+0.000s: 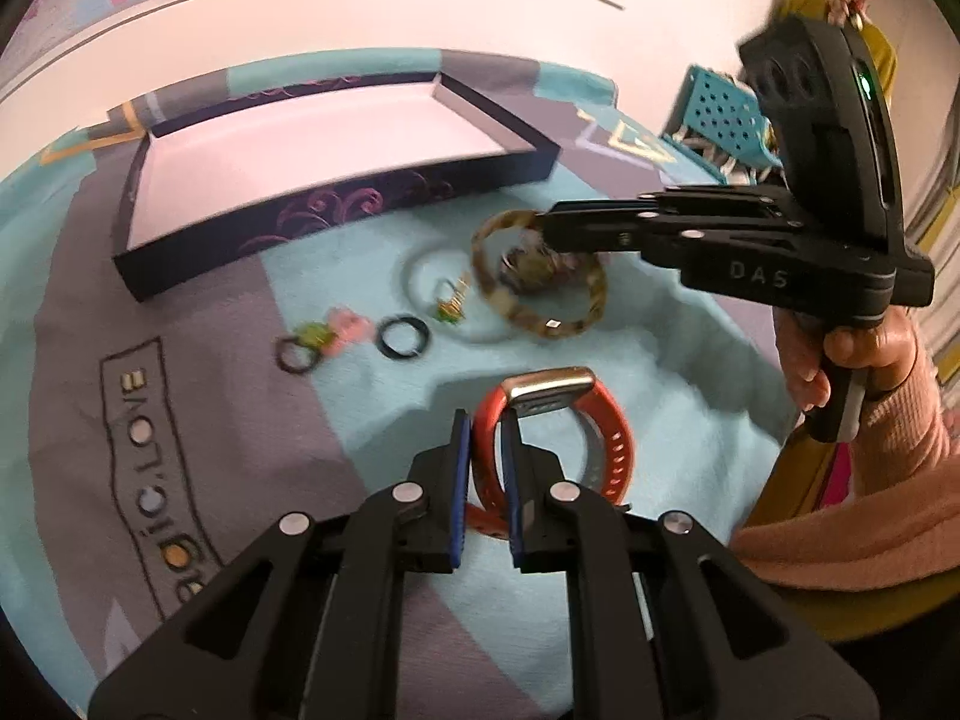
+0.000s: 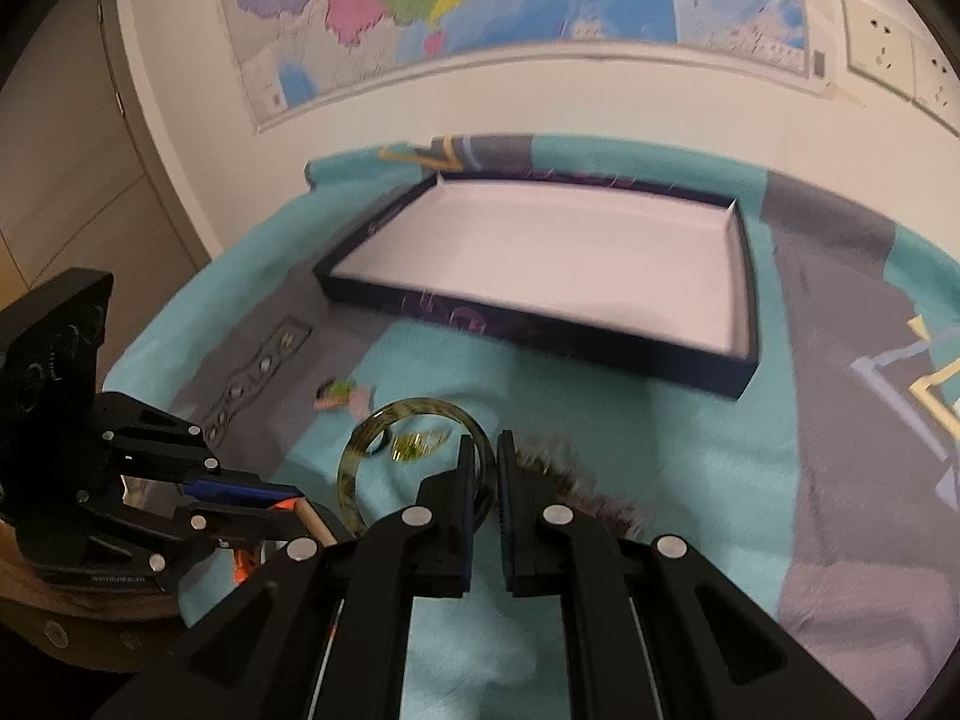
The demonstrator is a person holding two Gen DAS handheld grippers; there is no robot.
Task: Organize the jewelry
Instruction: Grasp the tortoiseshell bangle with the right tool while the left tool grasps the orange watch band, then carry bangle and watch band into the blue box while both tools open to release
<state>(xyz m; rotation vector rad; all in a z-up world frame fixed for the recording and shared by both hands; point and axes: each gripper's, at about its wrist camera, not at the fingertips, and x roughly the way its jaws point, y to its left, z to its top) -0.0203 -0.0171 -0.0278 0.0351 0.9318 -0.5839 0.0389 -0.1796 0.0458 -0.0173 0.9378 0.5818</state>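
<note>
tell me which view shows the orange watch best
The left wrist view: the orange watch sits whole and central, its band clamped in the left gripper. The right wrist view shows only an orange sliver beside that gripper at the left edge.

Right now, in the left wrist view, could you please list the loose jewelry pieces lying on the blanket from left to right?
Black ring with green and pink charm → plain black ring → small gold and green piece → tortoiseshell bangle, held by the right gripper.
</note>
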